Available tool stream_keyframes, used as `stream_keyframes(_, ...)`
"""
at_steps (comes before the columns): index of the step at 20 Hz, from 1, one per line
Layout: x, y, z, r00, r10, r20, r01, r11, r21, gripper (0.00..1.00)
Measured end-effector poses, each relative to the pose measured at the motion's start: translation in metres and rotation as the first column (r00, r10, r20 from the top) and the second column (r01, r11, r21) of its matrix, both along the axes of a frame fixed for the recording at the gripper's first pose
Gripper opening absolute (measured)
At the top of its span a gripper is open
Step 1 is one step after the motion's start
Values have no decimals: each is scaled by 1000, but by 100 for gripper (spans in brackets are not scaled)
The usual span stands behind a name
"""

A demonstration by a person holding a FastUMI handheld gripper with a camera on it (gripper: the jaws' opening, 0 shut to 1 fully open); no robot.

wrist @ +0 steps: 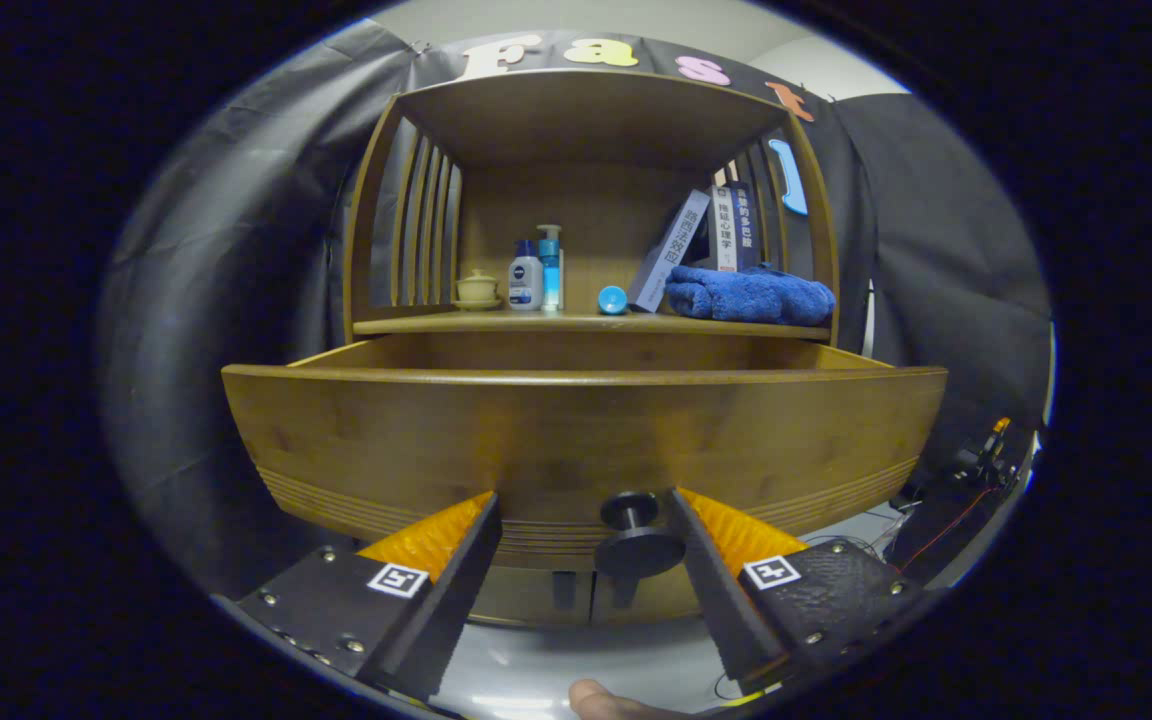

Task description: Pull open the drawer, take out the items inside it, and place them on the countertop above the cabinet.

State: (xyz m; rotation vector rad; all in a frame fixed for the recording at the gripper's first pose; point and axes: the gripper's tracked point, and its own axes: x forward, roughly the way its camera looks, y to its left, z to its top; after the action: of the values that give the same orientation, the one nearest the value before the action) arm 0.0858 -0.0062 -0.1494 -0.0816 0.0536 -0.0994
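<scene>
The wooden drawer (pixel 576 430) stands pulled out toward me from the cabinet, its front panel wide across the view. What lies inside is hidden behind the front panel. Its round dark knob (pixel 636 535) sits low on the panel, between my fingers and close to the right one. My gripper (pixel 584 510) is open, the fingers apart on either side of the knob and not pressing on it. Above the drawer runs the wooden countertop (pixel 576 323) inside an open shelf frame.
On the countertop stand a small lidded cup (pixel 477 290), two bottles (pixel 536 272), a small blue cap (pixel 612 299), leaning books (pixel 711 240) and a folded blue towel (pixel 751 296). Cables and a device (pixel 976 465) lie at the lower right. A fingertip (pixel 601 702) shows below the fingers.
</scene>
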Motion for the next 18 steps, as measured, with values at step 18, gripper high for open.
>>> stream_keyframes(18,83,2,16,1000,-15,-11,15,1000,-17,99)
